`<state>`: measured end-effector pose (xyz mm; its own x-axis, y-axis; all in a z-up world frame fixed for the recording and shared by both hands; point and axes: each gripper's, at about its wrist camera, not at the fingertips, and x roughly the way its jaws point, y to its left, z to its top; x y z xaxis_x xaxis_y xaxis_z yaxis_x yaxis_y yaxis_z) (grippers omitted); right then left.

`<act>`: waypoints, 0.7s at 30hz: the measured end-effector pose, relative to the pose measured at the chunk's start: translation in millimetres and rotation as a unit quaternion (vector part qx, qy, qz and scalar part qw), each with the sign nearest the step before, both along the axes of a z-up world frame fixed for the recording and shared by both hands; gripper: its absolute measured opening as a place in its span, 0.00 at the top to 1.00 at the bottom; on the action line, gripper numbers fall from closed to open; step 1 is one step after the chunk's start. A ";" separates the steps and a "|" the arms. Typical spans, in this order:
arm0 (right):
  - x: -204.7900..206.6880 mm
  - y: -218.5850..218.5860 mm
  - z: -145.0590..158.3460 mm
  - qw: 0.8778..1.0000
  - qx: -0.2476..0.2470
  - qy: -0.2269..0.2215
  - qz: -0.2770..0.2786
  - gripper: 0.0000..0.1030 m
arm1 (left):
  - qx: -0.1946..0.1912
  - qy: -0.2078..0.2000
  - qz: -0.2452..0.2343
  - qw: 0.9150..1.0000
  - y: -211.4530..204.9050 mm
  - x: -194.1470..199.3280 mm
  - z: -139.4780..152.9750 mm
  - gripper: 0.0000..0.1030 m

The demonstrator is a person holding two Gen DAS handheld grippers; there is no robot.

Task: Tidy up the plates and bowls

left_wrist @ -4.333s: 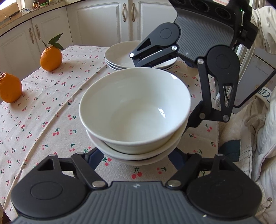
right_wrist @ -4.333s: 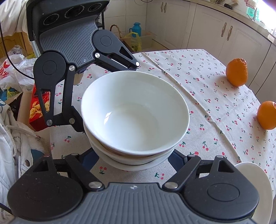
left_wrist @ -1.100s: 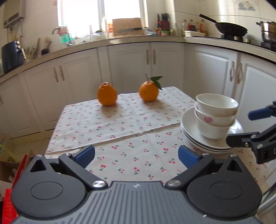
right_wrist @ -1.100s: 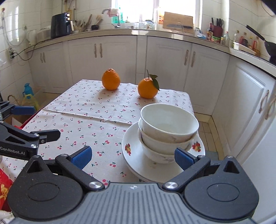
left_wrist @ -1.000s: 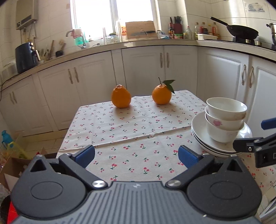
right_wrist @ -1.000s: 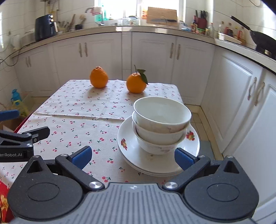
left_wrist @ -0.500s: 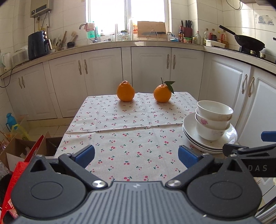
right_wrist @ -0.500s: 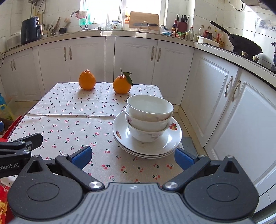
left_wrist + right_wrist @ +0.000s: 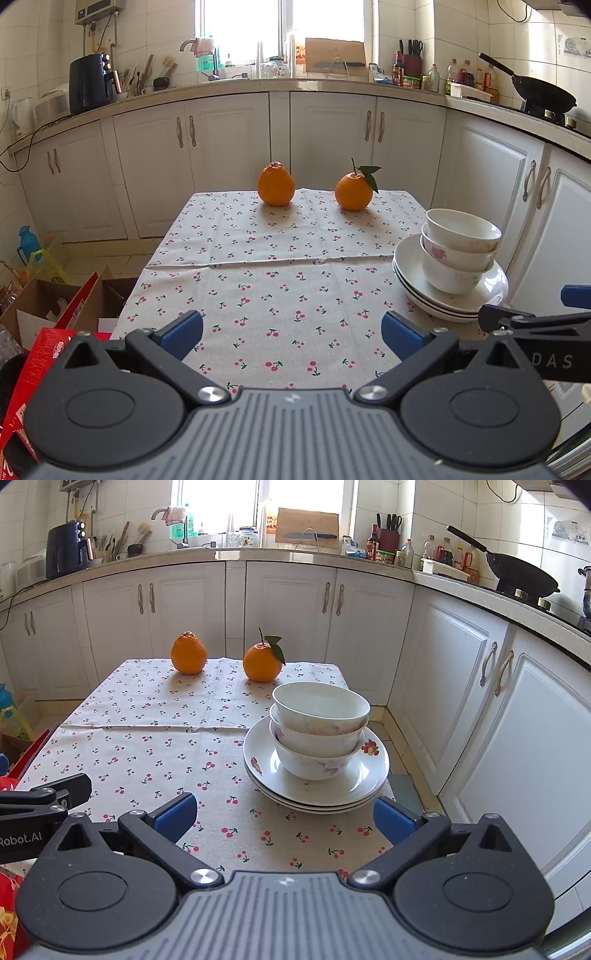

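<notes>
Three white bowls [image 9: 320,716] are nested one inside another on a stack of white flowered plates [image 9: 354,786] at the table's right edge. The same bowls [image 9: 460,251] and plates [image 9: 408,288] appear at the right of the left wrist view. My left gripper [image 9: 291,330] is open over the near part of the tablecloth, holding nothing. My right gripper [image 9: 282,816] is open too, empty, just short of the plate stack. Each gripper shows at the edge of the other's view.
Two oranges [image 9: 276,183] [image 9: 353,192] sit at the far end of the cherry-print tablecloth [image 9: 258,273]. White cabinets [image 9: 480,686] stand close to the table's right side. Cardboard boxes and a red bag [image 9: 44,332] lie on the floor to the left.
Both grippers let go of the bowl stack, which now rests on the plates, and drew back toward the table's near end. Over the last second they kept backing away.
</notes>
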<state>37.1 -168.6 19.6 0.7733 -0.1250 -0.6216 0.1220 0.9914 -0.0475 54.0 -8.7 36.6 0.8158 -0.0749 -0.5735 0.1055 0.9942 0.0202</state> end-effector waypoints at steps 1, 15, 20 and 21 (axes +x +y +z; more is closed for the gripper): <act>0.3 -0.2 -0.3 1.000 0.000 0.000 0.000 0.00 | -0.001 0.001 0.000 1.000 -0.1 0.3 0.0 0.01; 1.9 -0.3 -0.4 1.000 -0.002 0.001 -0.002 0.00 | -0.005 0.004 0.000 1.000 -0.7 2.0 -0.9 0.01; 2.1 -0.5 -0.4 1.000 -0.003 0.000 -0.003 0.00 | -0.005 0.004 -0.001 1.000 -0.9 2.1 -0.9 0.01; 2.0 -0.5 -0.1 1.000 -0.003 0.000 -0.003 0.00 | -0.005 0.005 -0.001 1.000 -0.8 2.1 -0.9 0.01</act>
